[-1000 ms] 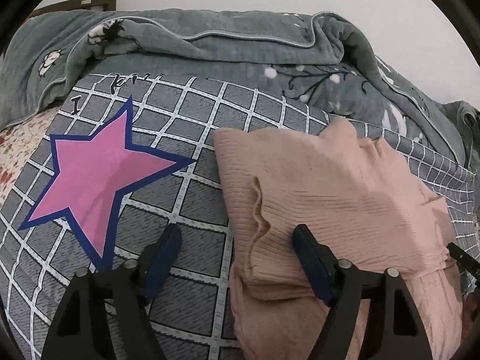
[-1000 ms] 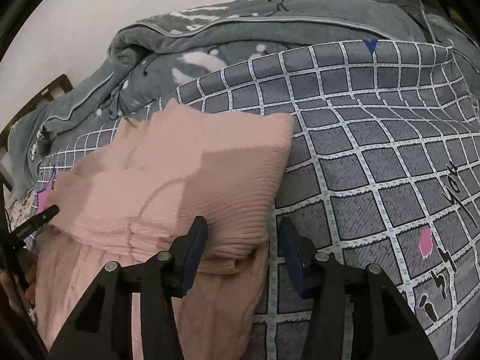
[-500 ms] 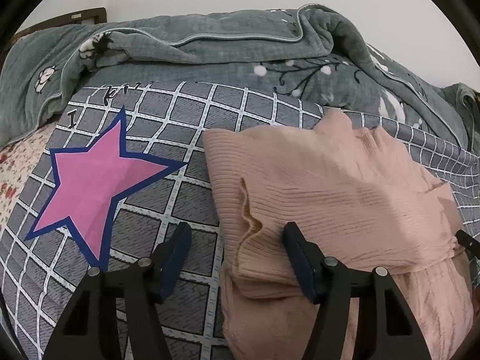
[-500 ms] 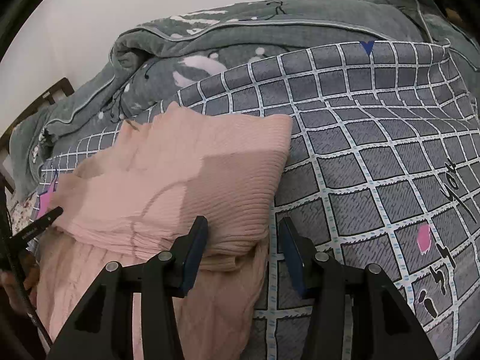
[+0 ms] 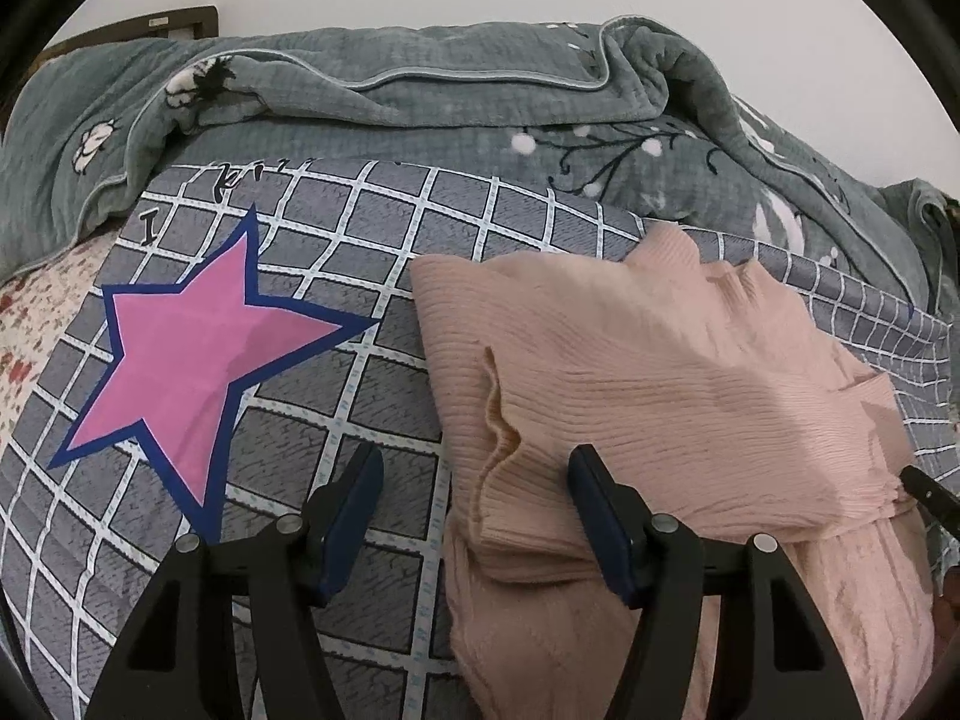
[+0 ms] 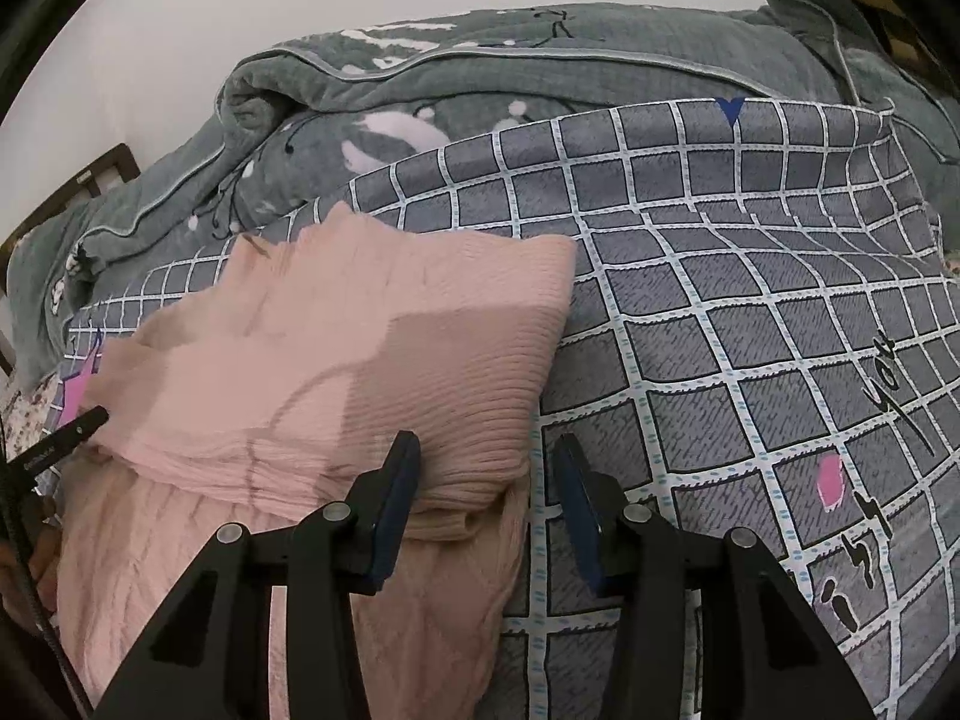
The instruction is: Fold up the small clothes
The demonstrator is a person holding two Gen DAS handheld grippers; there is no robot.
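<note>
A pink ribbed knit garment lies folded on the grey checked bed cover, its top layer doubled over the lower part; it also shows in the right wrist view. My left gripper is open, its jaws straddling the garment's near left corner. My right gripper is open, its jaws straddling the near right corner. Neither holds cloth. The right gripper's tip shows at the left view's right edge, and the left gripper's tip at the right view's left edge.
The checked cover bears a pink star left of the garment. A rumpled grey-green quilt lies along the back by the white wall. A dark wooden headboard stands at the far left.
Both grippers have drawn back a little from the folded garment and stayed open. The garment has not moved.
</note>
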